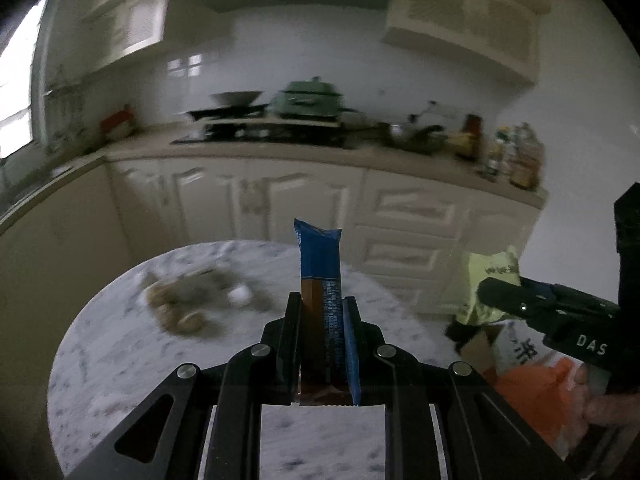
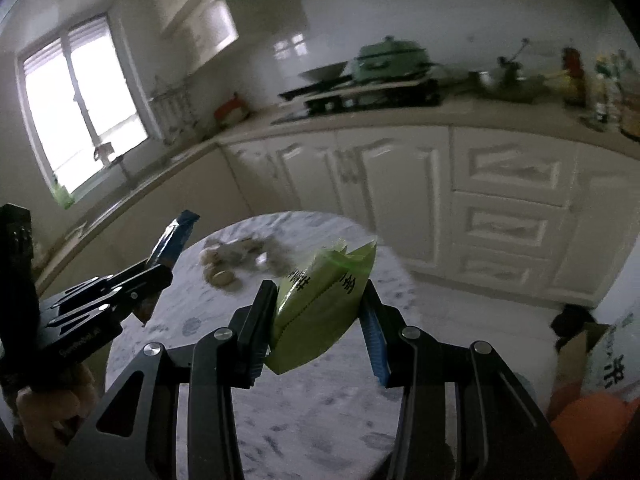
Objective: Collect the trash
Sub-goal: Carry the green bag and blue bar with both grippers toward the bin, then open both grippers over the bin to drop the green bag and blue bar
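Observation:
My left gripper point(image 1: 321, 300) is shut on a blue and brown snack wrapper point(image 1: 320, 264) that stands upright between the fingers, above a round marble table point(image 1: 120, 360). My right gripper point(image 2: 320, 292) is shut on a crumpled green packet point(image 2: 320, 308) with black characters. In the left wrist view the right gripper point(image 1: 496, 292) is at the right with the green packet point(image 1: 490, 276). In the right wrist view the left gripper point(image 2: 156, 276) is at the left with the blue wrapper point(image 2: 172, 240). More trash, nut shells and crumpled paper point(image 1: 192, 300), lies on the table's far side.
White kitchen cabinets point(image 1: 408, 216) and a counter with a stove, green pot point(image 1: 308, 98) and bottles point(image 1: 516, 152) stand behind the table. An orange bag point(image 1: 536, 396) and a white printed bag point(image 2: 612, 364) sit low at the right beside a cardboard box point(image 2: 576, 352).

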Available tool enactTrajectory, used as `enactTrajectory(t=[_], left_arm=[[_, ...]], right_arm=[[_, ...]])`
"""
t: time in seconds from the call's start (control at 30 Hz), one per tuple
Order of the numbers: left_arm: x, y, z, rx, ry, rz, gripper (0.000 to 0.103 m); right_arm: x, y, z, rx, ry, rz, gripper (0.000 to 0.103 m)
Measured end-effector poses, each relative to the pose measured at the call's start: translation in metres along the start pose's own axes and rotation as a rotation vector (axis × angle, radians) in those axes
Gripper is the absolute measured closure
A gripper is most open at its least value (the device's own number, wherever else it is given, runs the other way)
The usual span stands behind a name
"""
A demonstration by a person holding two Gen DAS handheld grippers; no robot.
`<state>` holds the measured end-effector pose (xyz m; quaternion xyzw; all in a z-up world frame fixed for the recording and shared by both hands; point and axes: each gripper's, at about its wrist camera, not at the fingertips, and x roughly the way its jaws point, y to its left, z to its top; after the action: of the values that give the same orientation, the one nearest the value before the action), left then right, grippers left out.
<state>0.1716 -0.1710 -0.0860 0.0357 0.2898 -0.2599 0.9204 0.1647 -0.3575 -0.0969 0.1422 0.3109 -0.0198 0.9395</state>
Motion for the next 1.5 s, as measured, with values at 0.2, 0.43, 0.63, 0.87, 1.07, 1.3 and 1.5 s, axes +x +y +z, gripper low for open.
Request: enactTrajectory(t=[0.2, 0.43, 0.63, 0.87, 1.07, 1.3, 1.5], left_arm=[[0.013, -0.053, 0.011, 0.073, -0.006, -0.087, 0.088], [0.041, -0.107, 0.025, 0.146, 0.006, -0.203, 0.088], [0.101, -0.153, 0.027, 0.185, 0.072, -0.320, 0.089], [0.188, -0.201, 0.016, 0.211, 0.232, -0.403, 0.089], [0.271, -0.233, 0.011, 0.241, 0.378, -0.431, 0.088], [0.351, -0.270, 0.003, 0.262, 0.512, -0.443, 0.088], [0.416, -0.298, 0.008, 0.295, 0.619, -0.400, 0.076]], right_arm=[[-0.038, -0.047, 0.001, 0.066, -0.056, -0.068, 0.061], [-0.077, -0.116, -0.006, 0.159, -0.099, -0.186, 0.061], [-0.097, -0.190, -0.025, 0.276, -0.092, -0.306, 0.061], [-0.082, -0.261, -0.056, 0.397, -0.020, -0.371, 0.061], [-0.045, -0.311, -0.086, 0.486, 0.063, -0.376, 0.061], [-0.008, -0.349, -0.111, 0.559, 0.144, -0.367, 0.061], [0.013, -0.374, -0.122, 0.608, 0.182, -0.374, 0.057]])
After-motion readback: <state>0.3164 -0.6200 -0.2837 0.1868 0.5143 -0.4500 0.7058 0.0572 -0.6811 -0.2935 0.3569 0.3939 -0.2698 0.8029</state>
